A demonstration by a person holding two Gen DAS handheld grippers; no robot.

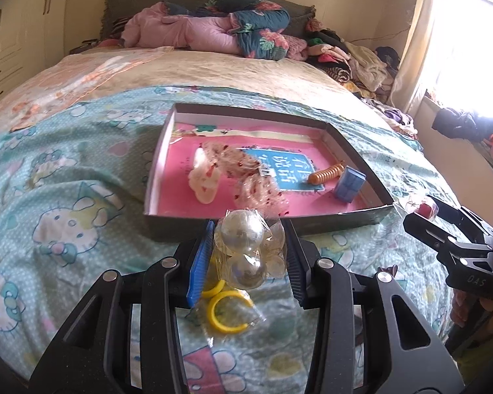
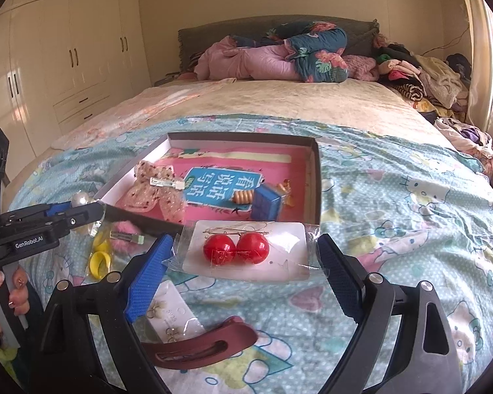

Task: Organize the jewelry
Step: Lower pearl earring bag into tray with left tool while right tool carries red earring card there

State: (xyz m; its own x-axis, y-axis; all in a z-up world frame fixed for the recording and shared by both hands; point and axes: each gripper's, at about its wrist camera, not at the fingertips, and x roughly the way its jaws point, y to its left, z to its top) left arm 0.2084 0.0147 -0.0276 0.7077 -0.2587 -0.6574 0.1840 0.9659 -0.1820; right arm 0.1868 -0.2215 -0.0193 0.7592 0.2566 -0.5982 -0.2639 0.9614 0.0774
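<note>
My left gripper (image 1: 248, 239) is shut on a clear bag of large pearl earrings (image 1: 243, 239) and holds it just before the near wall of the shallow box (image 1: 338, 221). The box holds a beaded bow clip (image 1: 243, 167), a gold coil (image 1: 325, 174) and a small blue case (image 1: 349, 185). My right gripper (image 2: 246, 256) is shut on a card of red ball earrings (image 2: 236, 248), held at its plastic edges, near the box's front (image 2: 315, 177). Yellow rings in a bag (image 1: 226, 308) lie on the bedspread under the left gripper.
On the Hello Kitty bedspread lie a pink fluffy clip (image 2: 125, 234), a card of small earrings (image 2: 171, 315) and a dark red hair clip (image 2: 207, 344). Piled bedding (image 2: 279, 55) and clothes (image 2: 427, 78) sit at the bed's head. A wardrobe (image 2: 65, 49) stands left.
</note>
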